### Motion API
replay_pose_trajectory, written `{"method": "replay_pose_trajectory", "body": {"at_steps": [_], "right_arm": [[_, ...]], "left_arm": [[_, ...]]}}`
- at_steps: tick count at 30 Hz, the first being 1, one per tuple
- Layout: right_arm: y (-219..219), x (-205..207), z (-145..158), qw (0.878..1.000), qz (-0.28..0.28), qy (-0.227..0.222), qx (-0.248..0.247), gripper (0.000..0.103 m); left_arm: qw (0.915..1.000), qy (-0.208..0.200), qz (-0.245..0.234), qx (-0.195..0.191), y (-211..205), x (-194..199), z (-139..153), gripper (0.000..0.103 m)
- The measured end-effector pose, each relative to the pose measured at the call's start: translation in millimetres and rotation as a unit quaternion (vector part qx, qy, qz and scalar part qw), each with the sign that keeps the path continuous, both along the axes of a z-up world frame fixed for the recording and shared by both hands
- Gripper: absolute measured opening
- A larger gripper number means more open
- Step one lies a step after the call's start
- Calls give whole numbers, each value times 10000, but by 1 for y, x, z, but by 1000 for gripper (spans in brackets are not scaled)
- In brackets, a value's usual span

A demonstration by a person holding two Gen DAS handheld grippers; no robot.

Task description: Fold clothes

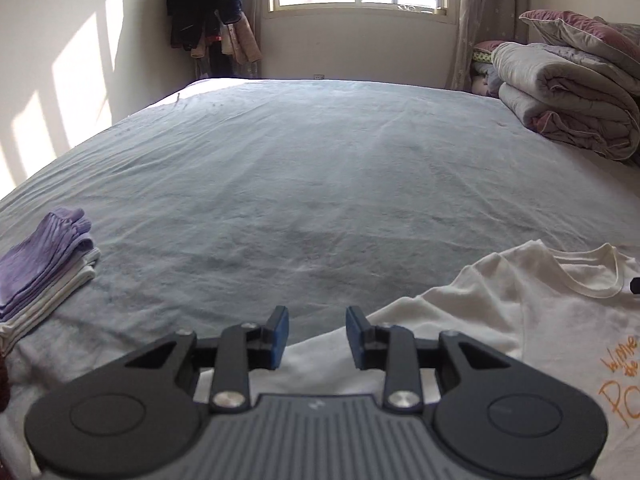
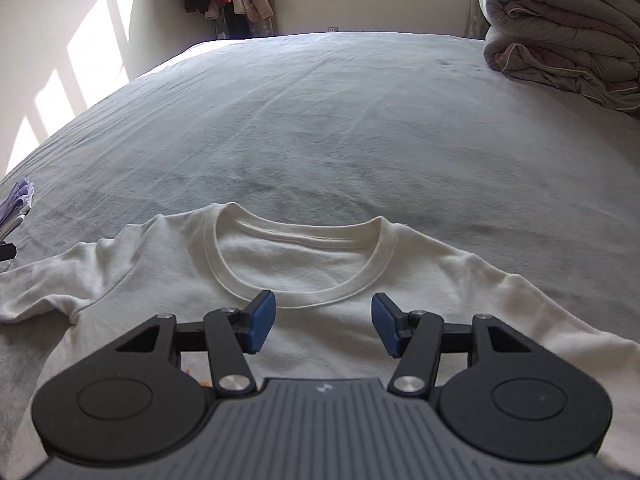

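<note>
**Inspector:** Left wrist view?

**Assistant:** The left gripper [image 1: 316, 338] hangs with jaws parted, nothing between the blue pads. The white T-shirt [image 1: 520, 312] lies flat on the bed [image 1: 320, 168], ahead and to the gripper's right; only its sleeve edge lies under the jaws. Folded purple and white clothes [image 1: 44, 268] are stacked far left.

**Inspector:** Right wrist view?

**Assistant:** The right gripper [image 2: 323, 326] is open and empty, above the shirt's chest just short of the ribbed collar [image 2: 300, 258]. The shirt's sleeves spread left and right, its body running back towards the camera. The right hand appears nearer the garment's centre. Soft, slightly creased knit; a folded quilt [image 2: 560, 36] lies well apart.
</note>
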State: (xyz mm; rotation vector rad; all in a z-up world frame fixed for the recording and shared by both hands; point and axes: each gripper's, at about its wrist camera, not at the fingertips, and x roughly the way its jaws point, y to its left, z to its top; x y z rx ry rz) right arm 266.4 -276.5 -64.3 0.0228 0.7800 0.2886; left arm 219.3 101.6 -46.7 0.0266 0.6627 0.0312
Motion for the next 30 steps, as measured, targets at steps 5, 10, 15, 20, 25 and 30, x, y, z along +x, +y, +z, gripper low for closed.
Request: {"method": "replay_pose_trajectory", "body": {"at_steps": [5, 10, 15, 20, 25, 30], "right_arm": [[-24, 13, -21, 9997, -224, 59, -10, 56], [-7, 30, -27, 9990, -45, -147, -414, 56], [-5, 54, -32, 9988, -112, -246, -397, 55], [-1, 61, -28, 9984, -358, -291, -336, 56], [-5, 16, -8, 9993, -193, -318, -46, 59], [-8, -34, -8, 9997, -89, -192, -94, 59]], "left_arm": [[9935, 330, -1084, -62, -90, 47, -20, 28], [9912, 475, -1225, 181, -139, 86, -49, 26], [9930, 408, -1067, 305, -145, 108, -50, 30], [9967, 297, -718, 245, -142, 107, -41, 43], [9968, -98, -785, -129, -136, 55, -23, 55], [9946, -152, -888, -519, -132, -9, -23, 64]]}}
